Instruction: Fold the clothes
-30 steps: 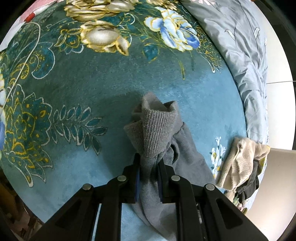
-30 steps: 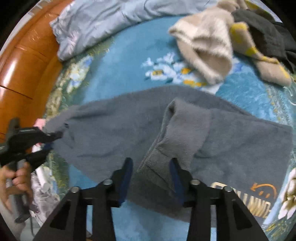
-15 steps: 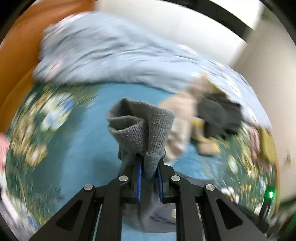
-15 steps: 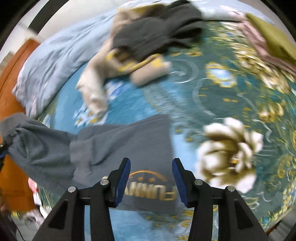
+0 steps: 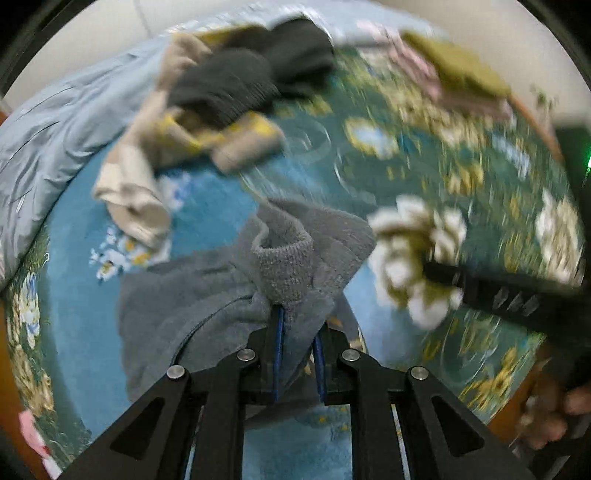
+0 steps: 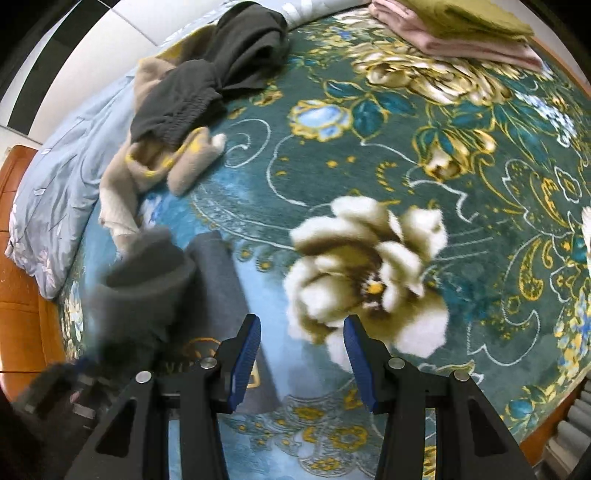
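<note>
A grey sweatshirt lies on the floral blanket, partly folded over itself. My left gripper is shut on its ribbed sleeve cuff, which stands up above the fingers over the garment's body. In the right wrist view the same sweatshirt sits at the left with an orange print near its lower edge, and the lifted cuff is blurred. My right gripper is open, with nothing between its blue pads. It hangs over a white flower, just right of the sweatshirt's edge.
A heap of beige, yellow and dark clothes lies at the far left. A folded pink and olive stack sits at the far right. A pale blue duvet and a wooden bed frame border the left side.
The left gripper has swung the sleeve cuff across over the sweatshirt's body, rolling as it went. The right gripper has moved off the grey fabric to the right, over the white flower.
</note>
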The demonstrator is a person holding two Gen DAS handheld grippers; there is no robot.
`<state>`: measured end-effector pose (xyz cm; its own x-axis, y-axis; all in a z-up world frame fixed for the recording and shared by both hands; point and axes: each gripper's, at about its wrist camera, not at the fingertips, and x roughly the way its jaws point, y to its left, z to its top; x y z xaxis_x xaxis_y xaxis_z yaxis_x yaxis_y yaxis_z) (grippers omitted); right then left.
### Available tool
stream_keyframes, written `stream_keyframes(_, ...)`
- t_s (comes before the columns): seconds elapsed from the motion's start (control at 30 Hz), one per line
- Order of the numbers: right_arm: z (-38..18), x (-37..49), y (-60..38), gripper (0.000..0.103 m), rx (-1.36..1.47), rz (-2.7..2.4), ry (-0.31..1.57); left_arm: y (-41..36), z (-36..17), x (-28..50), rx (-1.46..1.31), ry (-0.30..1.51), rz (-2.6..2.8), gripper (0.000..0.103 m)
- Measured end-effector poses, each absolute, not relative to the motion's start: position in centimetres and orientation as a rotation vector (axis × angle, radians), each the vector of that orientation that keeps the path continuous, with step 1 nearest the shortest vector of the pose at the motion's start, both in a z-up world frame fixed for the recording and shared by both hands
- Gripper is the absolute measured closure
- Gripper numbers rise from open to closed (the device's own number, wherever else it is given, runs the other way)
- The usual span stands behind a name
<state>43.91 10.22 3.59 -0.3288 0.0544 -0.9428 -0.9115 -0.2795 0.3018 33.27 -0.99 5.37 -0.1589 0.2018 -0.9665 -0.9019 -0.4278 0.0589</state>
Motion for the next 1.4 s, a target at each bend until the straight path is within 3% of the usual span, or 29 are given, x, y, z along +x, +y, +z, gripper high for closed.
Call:
stream_keyframes(0.13,3.4,44.4,10.4,0.052,-1.156,1.708,1.240,-0.9,4.0,34.3,-1.327,0.953,1.679,0.083)
stream_keyframes(0.27,3.4,44.6,10.8,0.052,-1.141,1.707,1.261,-1.0,4.8,34.5,-1.385,0.908,1.638,0.054)
stream_keyframes(0.33,3.7,44.7,11.2,0.052,-1.125,1.713,1.267,-1.2,5.6,34.6,-1.396,0.871,1.621,0.049)
stream_keyframes(0.5,4.5,43.6,12.0,0.052,-1.115,1.814,1.327,-4.1,8.0,31.2,-1.434,0.766,1.721,0.044)
stream_keyframes(0.63,3.4,39.8,10.8,0.050,-1.232,1.978,1.458,-8.5,6.9,25.5,-1.649,0.647,1.895,0.044)
stream_keyframes(0.83,1.2,34.9,10.8,0.048,-1.339,2.012,1.363,-14.8,5.3,20.3,-1.920,0.452,2.053,0.044)
stream_keyframes(0.93,0.1,33.5,11.1,0.049,-1.374,1.998,1.446,-16.4,5.2,19.7,-1.962,0.403,2.080,0.044)
stream_keyframes(0.97,0.2,33.0,10.7,0.054,-1.403,2.008,1.434,-16.8,5.0,19.6,-1.976,0.385,2.083,0.044)
stream_keyframes(1.0,0.4,32.4,10.2,0.072,-1.439,2.026,1.399,-17.0,4.9,19.5,-1.990,0.370,2.081,0.044)
stream_keyframes(1.1,1.4,30.9,9.1,0.093,-1.507,2.082,1.357,-17.8,4.5,19.1,-2.020,0.330,2.084,0.044)
stream_keyframes(1.23,3.4,32.0,10.6,0.094,-1.264,2.145,1.679,-18.6,4.2,18.6,-2.040,0.288,2.081,0.044)
stream_keyframes(1.33,1.0,34.2,12.6,0.094,-1.258,1.972,1.664,-18.5,3.6,18.4,-2.041,0.307,2.059,0.044)
stream_keyframes(1.4,-0.6,34.8,12.8,0.088,-1.341,1.909,1.602,-18.5,3.3,18.4,-2.045,0.314,2.038,0.044)
